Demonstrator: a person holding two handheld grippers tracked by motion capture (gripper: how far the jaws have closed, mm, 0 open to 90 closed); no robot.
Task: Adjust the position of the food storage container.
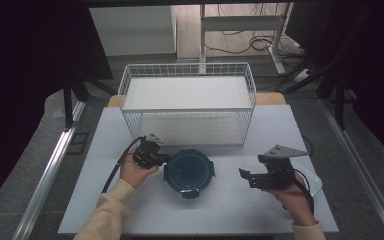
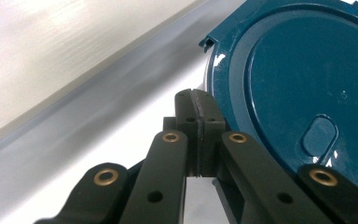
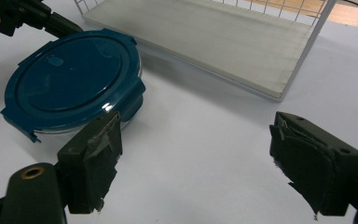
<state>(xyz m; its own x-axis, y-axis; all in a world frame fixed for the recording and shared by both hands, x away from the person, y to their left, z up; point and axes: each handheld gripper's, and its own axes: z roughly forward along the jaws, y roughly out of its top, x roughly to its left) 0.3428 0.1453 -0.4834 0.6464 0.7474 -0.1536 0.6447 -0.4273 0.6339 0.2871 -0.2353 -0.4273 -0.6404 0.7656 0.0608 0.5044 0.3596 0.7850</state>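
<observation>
A: Jaws: our left gripper point(image 2: 196, 133) was clenched empty beside the round teal-lidded container point(image 1: 189, 171); our right gripper point(image 3: 196, 163) gaped, released.

B: Container sat before the white wire basket point(image 1: 125, 87). We judged lifting it next needed open jaws.

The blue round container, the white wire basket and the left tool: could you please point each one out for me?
Blue round container point(image 1: 189, 170), high view, middle of its lid.
White wire basket point(image 1: 188, 110), high view, front top rim.
Left tool point(image 2: 198, 107), left gripper view, tips of its shut jaws.
</observation>
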